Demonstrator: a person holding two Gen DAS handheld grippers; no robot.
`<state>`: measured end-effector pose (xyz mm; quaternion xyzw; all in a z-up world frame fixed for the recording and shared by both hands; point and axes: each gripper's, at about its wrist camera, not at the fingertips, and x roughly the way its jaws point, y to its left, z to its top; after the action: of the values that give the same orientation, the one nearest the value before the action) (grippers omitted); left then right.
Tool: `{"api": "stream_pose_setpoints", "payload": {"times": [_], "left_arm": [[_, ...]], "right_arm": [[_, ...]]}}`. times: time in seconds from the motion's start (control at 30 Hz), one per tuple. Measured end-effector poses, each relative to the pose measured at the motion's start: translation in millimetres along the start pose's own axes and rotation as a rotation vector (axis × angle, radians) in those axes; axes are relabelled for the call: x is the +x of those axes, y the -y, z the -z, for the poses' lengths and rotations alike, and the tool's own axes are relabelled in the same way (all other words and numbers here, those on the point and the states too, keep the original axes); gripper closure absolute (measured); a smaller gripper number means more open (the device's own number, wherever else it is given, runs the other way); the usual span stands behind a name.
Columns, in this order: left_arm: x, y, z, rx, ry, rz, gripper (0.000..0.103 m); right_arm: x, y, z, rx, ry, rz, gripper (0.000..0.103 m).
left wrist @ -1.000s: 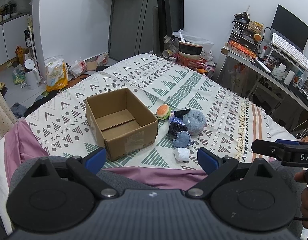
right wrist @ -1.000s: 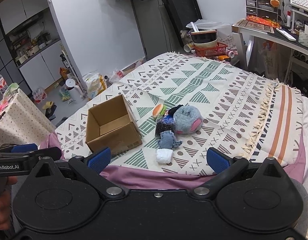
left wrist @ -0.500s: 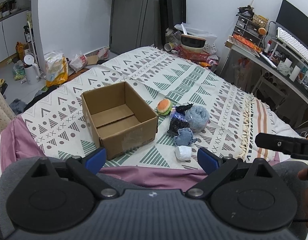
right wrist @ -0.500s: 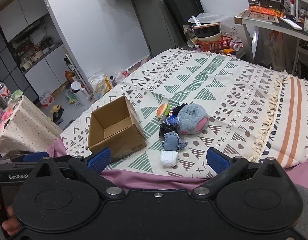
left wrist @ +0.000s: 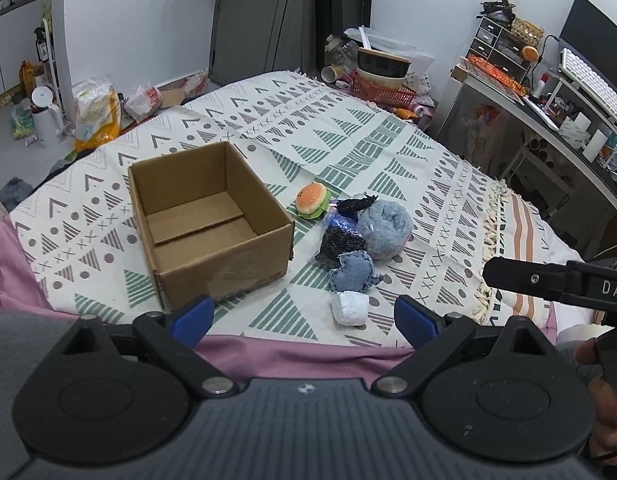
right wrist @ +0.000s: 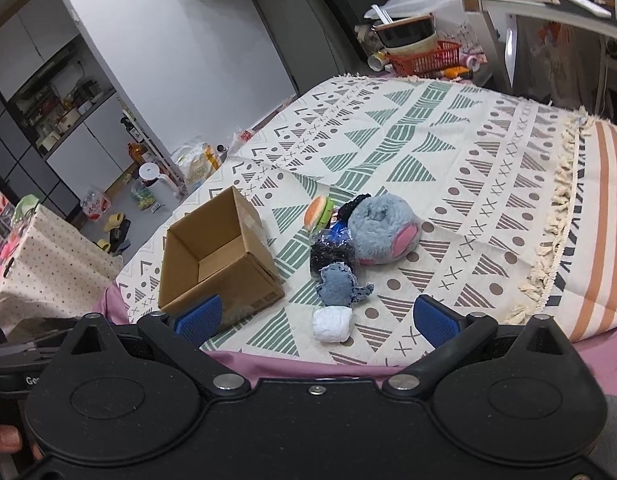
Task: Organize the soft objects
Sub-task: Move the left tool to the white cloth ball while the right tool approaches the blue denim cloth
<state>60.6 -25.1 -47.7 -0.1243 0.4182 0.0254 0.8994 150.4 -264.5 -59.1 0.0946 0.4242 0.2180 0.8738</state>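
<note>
— While over near bed edge: left gripper [left wrist: 304, 314] & right gripper [right wrist: 315, 319] both spread wide, pinching nothing.
— Soft stuff?
— Heaped on patterned blanket [left wrist: 388, 148], just right of open brown cardboard box [left wrist: 212, 220]: burger plush [left wrist: 313, 200], grey-blue fluffy plush [left wrist: 384, 226], denim scrap [left wrist: 354, 272], white roll [left wrist: 349, 307].

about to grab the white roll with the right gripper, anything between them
Nothing visible does. The white roll lies nearest the bed edge, in front of the open right gripper; only bare blanket lies between. The denim piece sits just behind it.
</note>
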Motion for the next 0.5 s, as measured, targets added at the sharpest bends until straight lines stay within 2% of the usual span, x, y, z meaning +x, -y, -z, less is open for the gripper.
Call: {"api": "stream_pose_setpoints", "payload": {"times": [0.5], "left_arm": [[60, 23, -15, -0.045, -0.078, 0.008, 0.010]], "right_arm": [[44, 23, -37, 0.052, -0.078, -0.040, 0.002]]}}
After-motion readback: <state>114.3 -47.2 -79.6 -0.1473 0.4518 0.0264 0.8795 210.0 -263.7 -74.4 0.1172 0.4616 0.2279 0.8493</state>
